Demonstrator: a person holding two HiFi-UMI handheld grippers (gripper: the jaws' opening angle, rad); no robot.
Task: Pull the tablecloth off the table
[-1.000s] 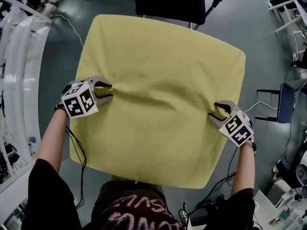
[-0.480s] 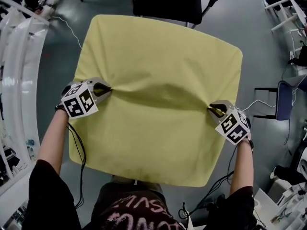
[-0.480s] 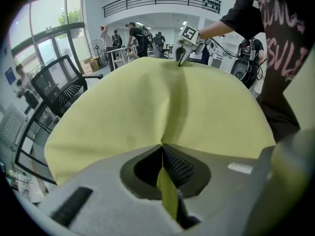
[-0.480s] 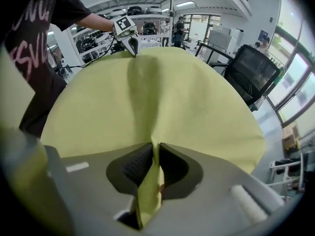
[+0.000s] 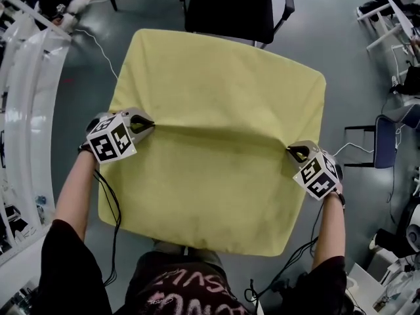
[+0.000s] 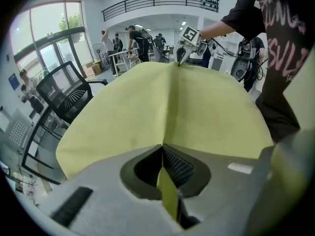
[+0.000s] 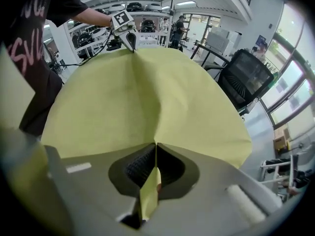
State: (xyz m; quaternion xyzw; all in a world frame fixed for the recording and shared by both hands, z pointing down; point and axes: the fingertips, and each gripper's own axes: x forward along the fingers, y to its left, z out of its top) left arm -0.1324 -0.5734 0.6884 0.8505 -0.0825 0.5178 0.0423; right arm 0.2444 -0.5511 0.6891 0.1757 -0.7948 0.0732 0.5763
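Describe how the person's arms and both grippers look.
The left gripper and right gripper match. Each has pale grey fingers with dark ribbed pads and carries a white cube printed with black square markers. A thin black cable runs back from each along the arm. The person wears a black short-sleeved T-shirt with pink lettering, and the forearms are bare.

Square yellow tablecloth [image 5: 216, 189], spread flat, a taut raised fold across its middle, side to side.
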